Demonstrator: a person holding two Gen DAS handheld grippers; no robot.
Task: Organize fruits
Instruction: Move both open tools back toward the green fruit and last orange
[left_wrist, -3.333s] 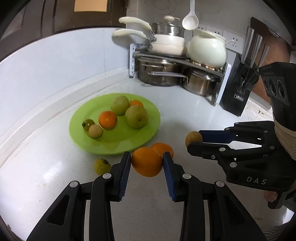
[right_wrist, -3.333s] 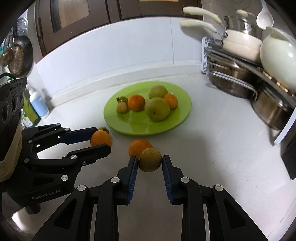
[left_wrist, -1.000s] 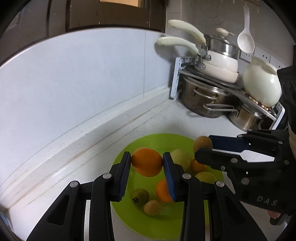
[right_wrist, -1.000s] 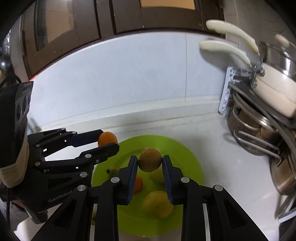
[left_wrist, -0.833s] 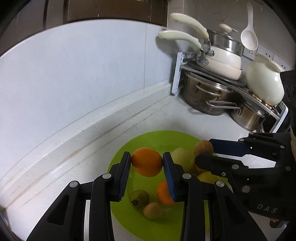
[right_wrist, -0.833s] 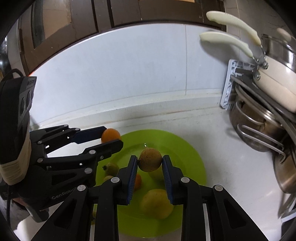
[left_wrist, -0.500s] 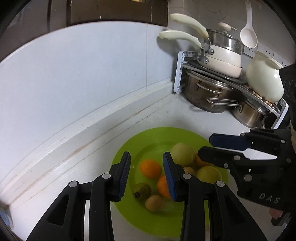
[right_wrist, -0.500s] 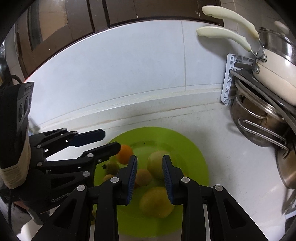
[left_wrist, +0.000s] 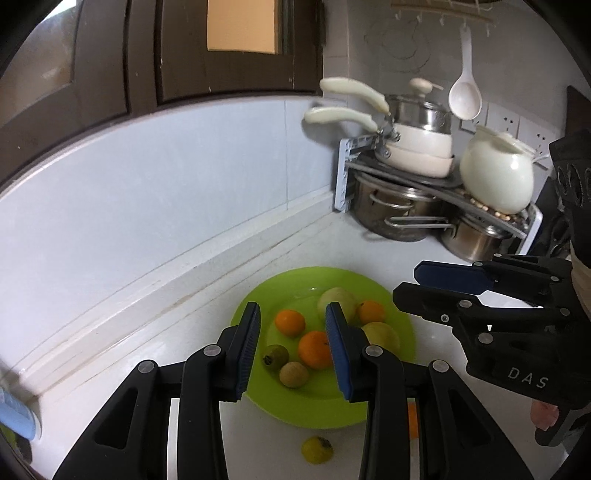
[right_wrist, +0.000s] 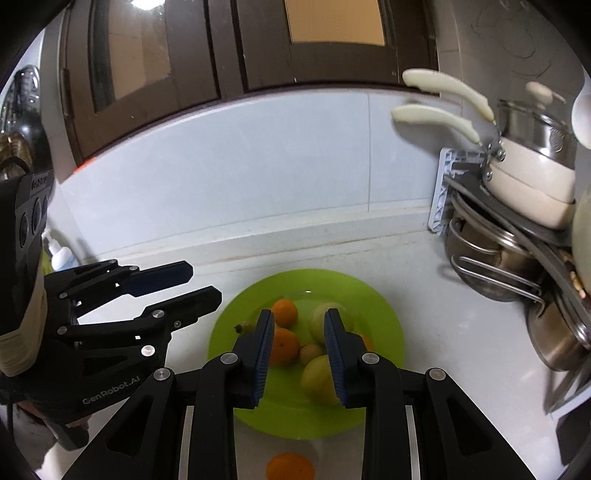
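Both empty tongs, left (left_wrist: 291, 332) and right (right_wrist: 298, 338), narrowly parted, angled down above the green plate (left_wrist: 258, 391).

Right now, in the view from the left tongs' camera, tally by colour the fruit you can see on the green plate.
Orange fruit: 3
Pale green fruit: 2
Dark green fruit: 1
Brown fruit: 1
Total: 7 visible on the green plate; the tongs' fingers may hide more.
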